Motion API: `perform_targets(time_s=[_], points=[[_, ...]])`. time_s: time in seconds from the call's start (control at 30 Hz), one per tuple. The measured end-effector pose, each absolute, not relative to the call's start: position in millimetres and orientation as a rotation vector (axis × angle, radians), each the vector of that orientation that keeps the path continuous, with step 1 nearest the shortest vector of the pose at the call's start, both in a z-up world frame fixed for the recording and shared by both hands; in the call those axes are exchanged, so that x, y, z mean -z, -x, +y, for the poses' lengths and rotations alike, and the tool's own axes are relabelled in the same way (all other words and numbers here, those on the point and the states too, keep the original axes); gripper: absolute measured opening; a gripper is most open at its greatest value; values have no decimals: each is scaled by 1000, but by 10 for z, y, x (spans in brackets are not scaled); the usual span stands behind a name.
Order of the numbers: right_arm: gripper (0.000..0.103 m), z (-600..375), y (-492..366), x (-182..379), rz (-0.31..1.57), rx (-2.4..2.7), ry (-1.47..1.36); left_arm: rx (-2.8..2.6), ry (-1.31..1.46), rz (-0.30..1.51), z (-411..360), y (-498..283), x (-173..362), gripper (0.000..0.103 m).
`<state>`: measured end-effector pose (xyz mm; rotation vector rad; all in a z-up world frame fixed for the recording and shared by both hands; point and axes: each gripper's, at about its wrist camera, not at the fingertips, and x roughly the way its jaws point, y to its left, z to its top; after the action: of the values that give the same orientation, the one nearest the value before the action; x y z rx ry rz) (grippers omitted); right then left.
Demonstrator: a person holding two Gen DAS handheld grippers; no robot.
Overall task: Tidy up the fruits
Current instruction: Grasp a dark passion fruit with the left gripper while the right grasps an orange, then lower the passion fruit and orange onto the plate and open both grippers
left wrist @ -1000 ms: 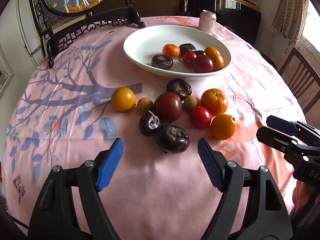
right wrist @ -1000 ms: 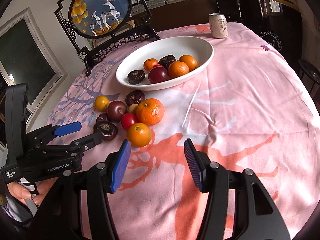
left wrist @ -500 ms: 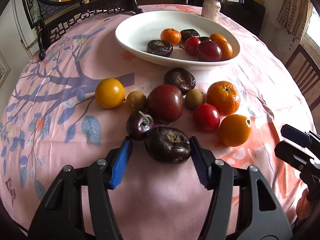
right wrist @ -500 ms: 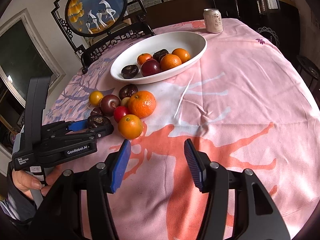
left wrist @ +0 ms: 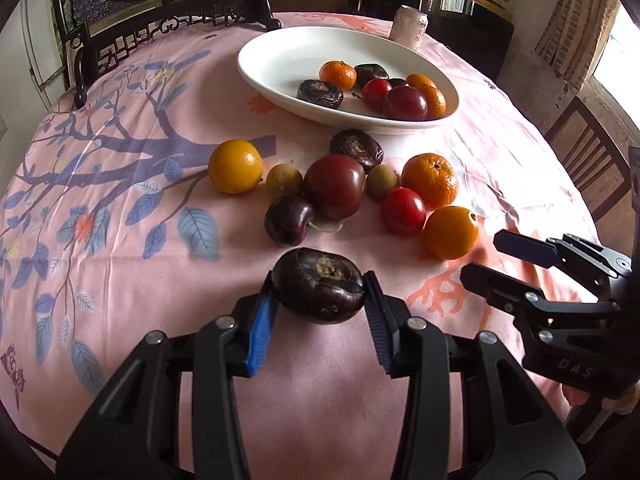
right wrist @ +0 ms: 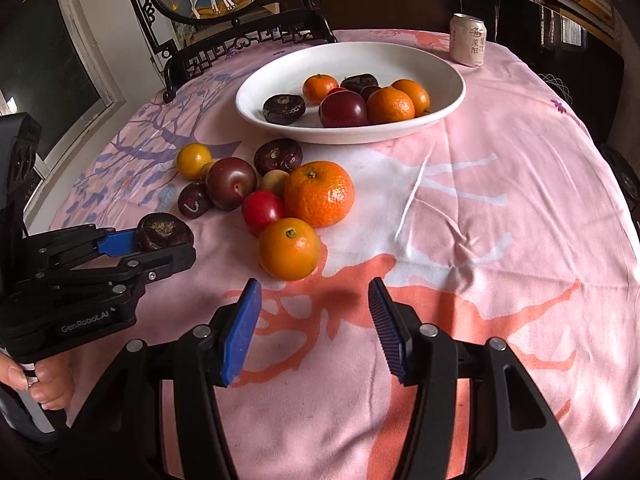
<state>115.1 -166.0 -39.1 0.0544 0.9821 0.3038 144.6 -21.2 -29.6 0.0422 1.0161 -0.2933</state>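
Low in the centre of the left wrist view, the left gripper clamps a dark purple, flattened round fruit between its blue pads (both touching its sides), just above the pink printed tablecloth. Beyond it, mid-frame, lies a cluster of loose fruit: a dark cherry-like fruit with a stem, a large maroon plum and a smooth orange. The wide white ceramic bowl at upper centre holds more fruit. The right gripper hangs with fingers spread and empty, near the smooth orange.
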Motion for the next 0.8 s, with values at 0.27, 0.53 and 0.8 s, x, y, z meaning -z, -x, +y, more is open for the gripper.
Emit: perform_targets(time_s=[0.27,0.53,0.8], points=[[56,-1465,-1332,428,992,-306,-1,283,-19,1016,-22,-1397,276,43],[37,-1470,-1368,447,980,-299,-8,286,-19,1011,-41,-1380,237,43],[37,-1646,-1191,211,910,-308,-43,307,-49,975,-115,-1369,48,43]])
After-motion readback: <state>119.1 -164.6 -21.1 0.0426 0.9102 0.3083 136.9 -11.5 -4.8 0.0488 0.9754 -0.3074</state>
